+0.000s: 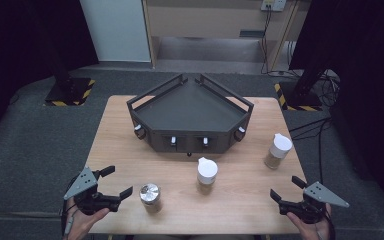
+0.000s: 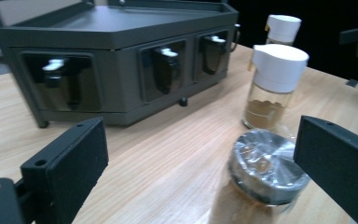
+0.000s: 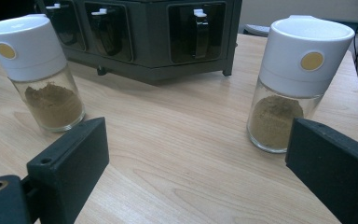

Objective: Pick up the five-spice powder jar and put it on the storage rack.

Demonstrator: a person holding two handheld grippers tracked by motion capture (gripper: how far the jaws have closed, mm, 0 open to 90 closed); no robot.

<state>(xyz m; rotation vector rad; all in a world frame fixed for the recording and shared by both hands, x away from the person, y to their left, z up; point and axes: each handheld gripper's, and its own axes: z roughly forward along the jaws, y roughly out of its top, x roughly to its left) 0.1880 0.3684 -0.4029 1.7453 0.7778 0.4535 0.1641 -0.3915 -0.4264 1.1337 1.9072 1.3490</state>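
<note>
The left gripper (image 1: pixel 116 181) is held at the table's 7 o'clock corner, jaws spread wide and gripping nothing; in the left gripper view (image 2: pixel 200 168) the metal-capped jar (image 2: pixel 266 166) is seen just inside the right jaw, untouched. In the high view that jar (image 1: pixel 150 197) stands at 3 o'clock from the gripper, near the front edge. The right gripper (image 1: pixel 286 188) is held at the 5 o'clock corner, jaws likewise wide and empty, with bare wood ahead of it. 2 white-capped jars are placed beyond: one (image 1: pixel 207 172) mid-table, one (image 1: pixel 278 152) near the right edge. The dark rack (image 1: pixel 190 114) occupies 12 o'clock. The wooden table (image 1: pixel 125 150) is surrounded by grey carpet (image 1: pixel 30 140).
</note>
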